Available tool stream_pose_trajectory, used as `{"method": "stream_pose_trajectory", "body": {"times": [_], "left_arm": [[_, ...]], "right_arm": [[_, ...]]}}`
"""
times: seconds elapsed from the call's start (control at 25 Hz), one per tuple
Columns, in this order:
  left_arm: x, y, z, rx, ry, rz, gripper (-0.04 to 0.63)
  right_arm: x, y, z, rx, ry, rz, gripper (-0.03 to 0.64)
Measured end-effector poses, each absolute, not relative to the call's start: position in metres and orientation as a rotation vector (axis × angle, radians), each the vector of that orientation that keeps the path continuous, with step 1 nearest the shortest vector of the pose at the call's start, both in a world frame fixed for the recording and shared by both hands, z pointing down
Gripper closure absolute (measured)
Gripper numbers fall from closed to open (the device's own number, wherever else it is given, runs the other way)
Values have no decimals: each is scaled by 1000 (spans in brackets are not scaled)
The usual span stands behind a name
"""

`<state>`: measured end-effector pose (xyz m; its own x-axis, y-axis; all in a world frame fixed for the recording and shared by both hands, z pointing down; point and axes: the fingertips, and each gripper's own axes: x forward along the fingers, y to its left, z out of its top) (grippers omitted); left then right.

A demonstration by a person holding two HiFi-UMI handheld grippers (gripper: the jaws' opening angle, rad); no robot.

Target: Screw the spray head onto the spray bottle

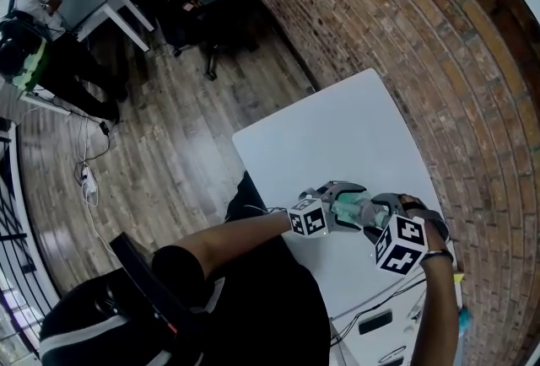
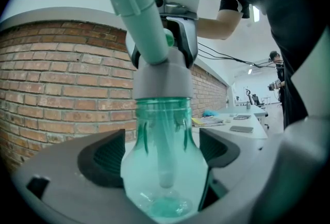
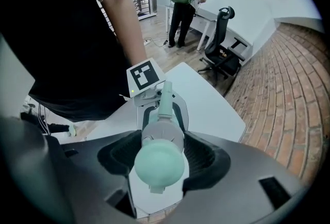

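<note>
Translucent green plastic fills the left gripper view. The spray bottle (image 2: 164,176) stands upright over the white counter (image 1: 337,128), and the pads of the left gripper (image 2: 162,153) press on its body from both sides, we judge so that it cannot spin. The spray head (image 3: 159,163) sits on the bottle's neck. The right gripper (image 3: 160,150) points down over it, jaws closed on the grey collar, placed so a wrist twist can drive the thread. That thread is hidden under the collar, so we cannot tell how far it is seated. In the head view the grippers crowd the bottle, and we cannot tell whether its base touches the counter.
</note>
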<state>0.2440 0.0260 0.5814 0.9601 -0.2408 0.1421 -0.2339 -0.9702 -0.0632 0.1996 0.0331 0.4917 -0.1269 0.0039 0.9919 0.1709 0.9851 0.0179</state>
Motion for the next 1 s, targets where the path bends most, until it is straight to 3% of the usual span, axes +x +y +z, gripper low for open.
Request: {"method": "stream_pose_trajectory", "body": {"times": [0.6, 0.84, 1.0], "left_arm": [[241, 27, 581, -3067, 391, -222, 151], [243, 25, 581, -3069, 390, -221, 152], [242, 26, 580, -3067, 389, -209, 151]], "right_arm": [[200, 20, 492, 451, -1817, 431, 359], [199, 25, 473, 343, -1871, 297, 359], [192, 31, 459, 146, -1884, 19, 359]]}}
